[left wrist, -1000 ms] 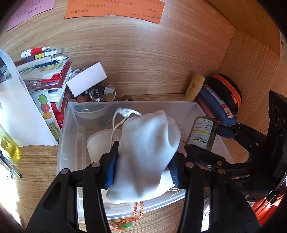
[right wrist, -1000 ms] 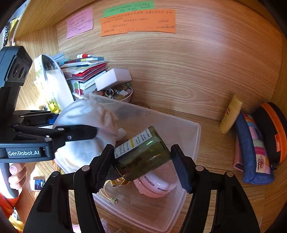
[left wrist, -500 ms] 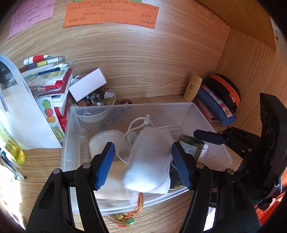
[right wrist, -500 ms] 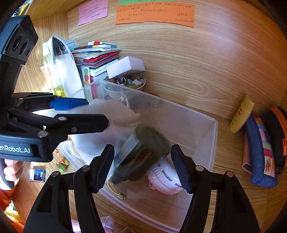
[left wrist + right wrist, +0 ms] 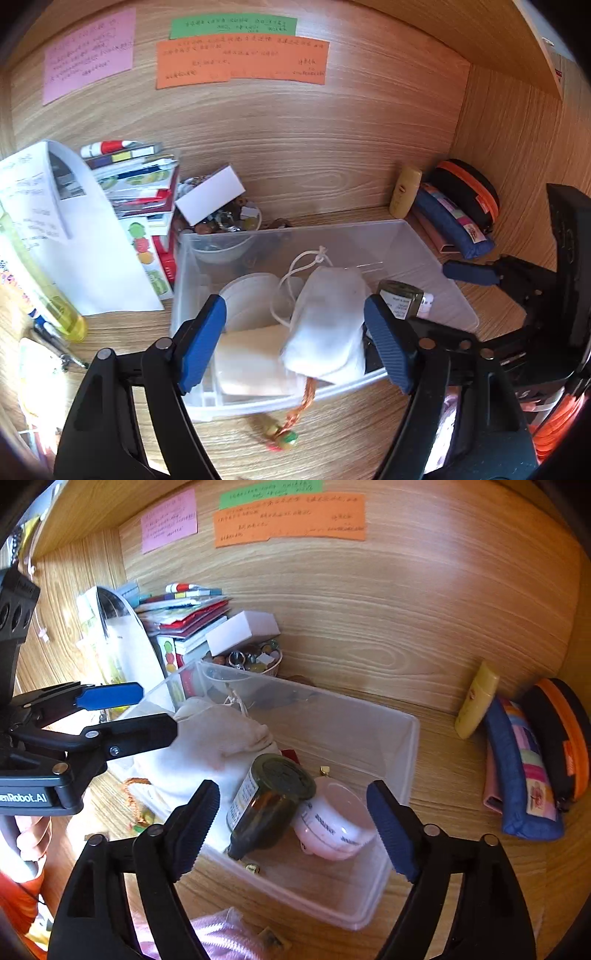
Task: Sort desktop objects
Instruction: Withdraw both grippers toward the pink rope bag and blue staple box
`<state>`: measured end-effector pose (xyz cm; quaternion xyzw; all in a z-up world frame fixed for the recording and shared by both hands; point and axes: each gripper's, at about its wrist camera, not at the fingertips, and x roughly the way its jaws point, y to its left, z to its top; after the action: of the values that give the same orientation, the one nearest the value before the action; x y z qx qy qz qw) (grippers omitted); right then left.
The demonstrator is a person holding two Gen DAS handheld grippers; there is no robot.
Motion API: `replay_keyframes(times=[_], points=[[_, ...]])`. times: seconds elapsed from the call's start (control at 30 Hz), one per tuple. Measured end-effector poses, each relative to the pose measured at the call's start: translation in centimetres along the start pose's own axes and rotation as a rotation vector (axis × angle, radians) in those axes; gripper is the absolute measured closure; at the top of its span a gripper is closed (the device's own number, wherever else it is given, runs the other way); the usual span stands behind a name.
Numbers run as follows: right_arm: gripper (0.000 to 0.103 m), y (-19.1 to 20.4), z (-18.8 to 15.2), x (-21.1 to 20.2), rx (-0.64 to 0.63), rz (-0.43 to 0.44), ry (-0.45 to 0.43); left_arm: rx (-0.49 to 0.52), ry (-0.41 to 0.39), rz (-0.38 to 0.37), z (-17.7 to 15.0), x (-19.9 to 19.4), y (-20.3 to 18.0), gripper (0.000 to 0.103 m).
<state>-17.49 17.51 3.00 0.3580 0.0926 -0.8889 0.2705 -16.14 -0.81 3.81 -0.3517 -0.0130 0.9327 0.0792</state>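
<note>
A clear plastic bin [image 5: 417, 243] [image 5: 402, 760] sits on the wooden desk. Inside it lie a white drawstring pouch [image 5: 327, 325] [image 5: 218, 746], a dark green glass bottle [image 5: 269, 808] [image 5: 400, 301] with a white label, and a pink round container [image 5: 336, 827]. My left gripper [image 5: 295, 345] hangs over the bin's near side, its jaws opening, and its pads stand clear of the pouch. My right gripper [image 5: 293, 832] hovers over the bottle and the pink container with its jaws opening, touching neither. A beaded orange charm [image 5: 291, 424] hangs over the bin's front wall.
A stack of books [image 5: 144, 184], a white box [image 5: 210, 194] on a bowl of trinkets [image 5: 255, 661] and a white folded paper [image 5: 74, 236] stand at the back left. A yellow tube [image 5: 476, 699] and pencil cases [image 5: 524, 771] lie at the right. Sticky notes [image 5: 240, 61] hang on the back wall.
Both grippers opened. The pouch dropped from my left gripper into the bin, and the bottle dropped from my right gripper beside the pink container. Both views have drawn back a little.
</note>
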Motion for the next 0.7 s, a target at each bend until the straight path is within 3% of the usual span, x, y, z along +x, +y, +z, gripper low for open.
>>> replay_keyframes(times=[0.3, 0.7], points=[[0.017, 0.5, -1.9, -2.6, 0.061, -0.008, 0.0, -0.006, 0.028, 0.045, -2.6, -2.4, 1.6, 0.016], [0.017, 2.5, -7.1, -5.1, 0.068, -0.082, 0.017, -0.011, 0.105, 0.081, -7.9, -3.8, 3.8, 0.016]])
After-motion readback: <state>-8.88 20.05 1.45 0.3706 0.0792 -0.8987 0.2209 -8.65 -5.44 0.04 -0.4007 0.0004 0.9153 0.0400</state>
